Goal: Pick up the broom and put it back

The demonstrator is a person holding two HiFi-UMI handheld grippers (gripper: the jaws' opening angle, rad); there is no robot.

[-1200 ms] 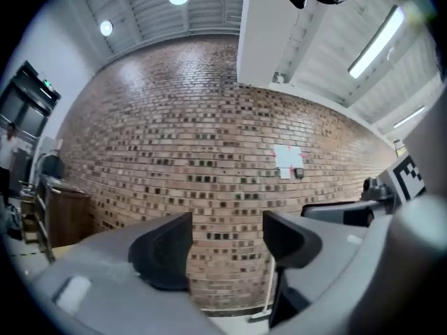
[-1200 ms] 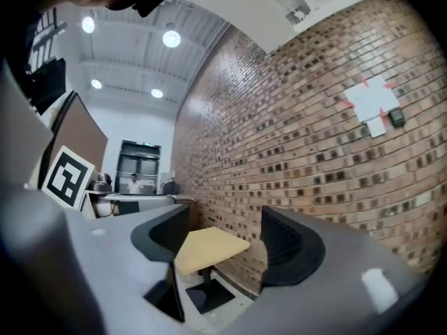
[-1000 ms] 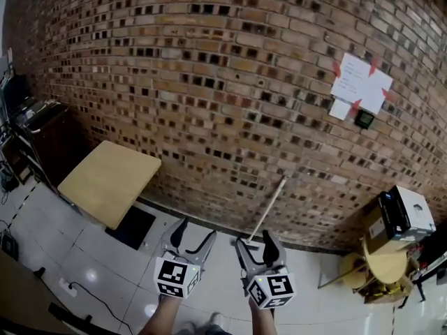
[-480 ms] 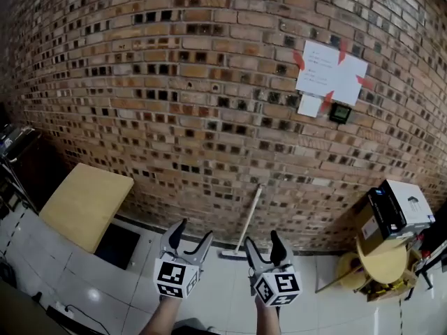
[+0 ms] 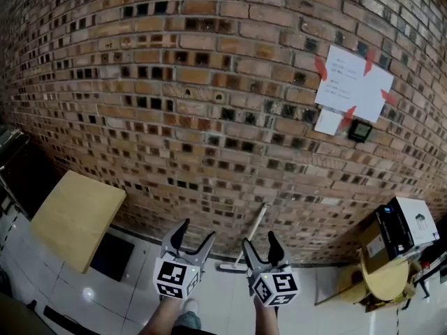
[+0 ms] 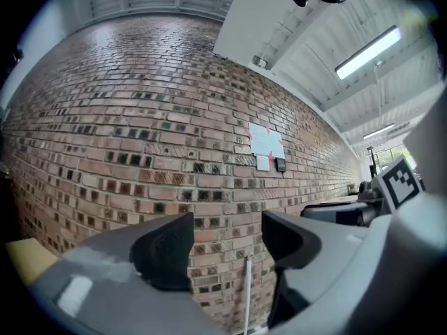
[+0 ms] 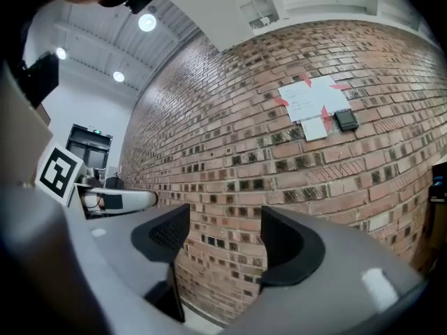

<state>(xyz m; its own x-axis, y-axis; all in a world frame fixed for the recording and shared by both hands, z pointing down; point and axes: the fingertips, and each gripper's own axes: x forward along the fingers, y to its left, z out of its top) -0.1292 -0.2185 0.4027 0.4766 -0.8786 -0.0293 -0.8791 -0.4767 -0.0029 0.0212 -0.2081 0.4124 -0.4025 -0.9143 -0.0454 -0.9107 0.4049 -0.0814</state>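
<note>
The broom [image 5: 252,230] leans against the brick wall, its pale handle tilted up to the right and its head [image 5: 230,266] on the floor at the wall's foot. My left gripper [image 5: 194,232] is open and empty, just left of the broom head. Just right of the lower handle, my right gripper [image 5: 259,243] is open and empty as well. In the left gripper view the broom handle [image 6: 246,293] shows between the open jaws of the left gripper [image 6: 227,246], still some way ahead. The right gripper [image 7: 223,246] faces bare brick wall.
A tan table [image 5: 73,215] stands at the left with a dark mat [image 5: 115,255] beside it. White sheets [image 5: 349,88] and a small black device [image 5: 361,131] hang on the wall. At the right stand a white and black box [image 5: 405,229] and a yellow stool [image 5: 380,274].
Both grippers and the head camera have moved closer to the wall and the broom. The broom has stayed leaning where it was. Both pairs of jaws are unchanged.
</note>
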